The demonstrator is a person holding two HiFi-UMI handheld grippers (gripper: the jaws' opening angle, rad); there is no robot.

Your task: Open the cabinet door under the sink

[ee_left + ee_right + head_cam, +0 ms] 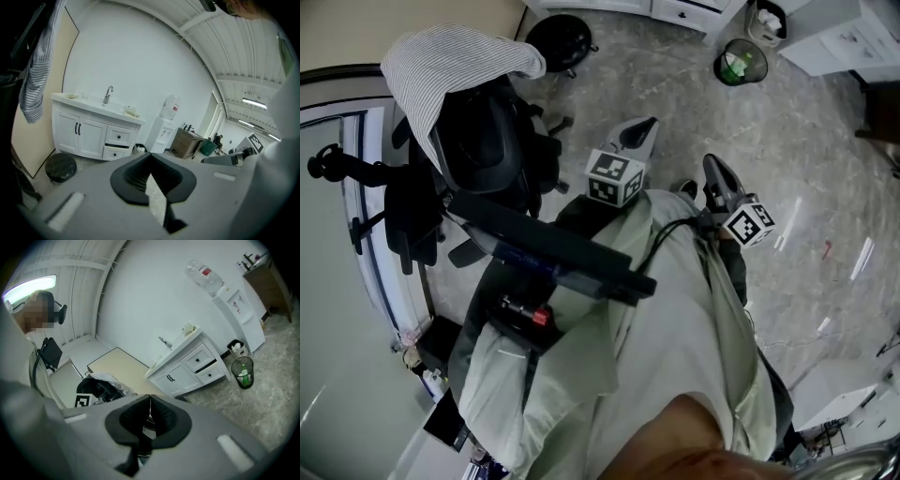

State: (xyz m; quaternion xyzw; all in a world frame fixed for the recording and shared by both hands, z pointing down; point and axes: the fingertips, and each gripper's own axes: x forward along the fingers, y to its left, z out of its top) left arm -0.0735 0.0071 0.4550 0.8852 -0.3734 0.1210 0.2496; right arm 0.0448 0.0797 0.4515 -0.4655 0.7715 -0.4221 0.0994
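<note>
The cabinet doors (pixel 68 131) under the sink stand upright and shut, with dark handles where they meet, well apart from me across the floor. I hold my left tool (pixel 150 159) and right tool (pixel 150 401) out ahead, tipped slightly down, both closed on nothing. A wire bin (pixel 242 371) holds a green bottle (pixel 243 375).

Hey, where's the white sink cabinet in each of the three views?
Head view: sink cabinet at the top edge, right of centre, mostly cut off.
Left gripper view: sink cabinet left of centre, against the wall.
Right gripper view: sink cabinet right of centre, tilted.
Shared landmark: the striped cloth, in all three views.
</note>
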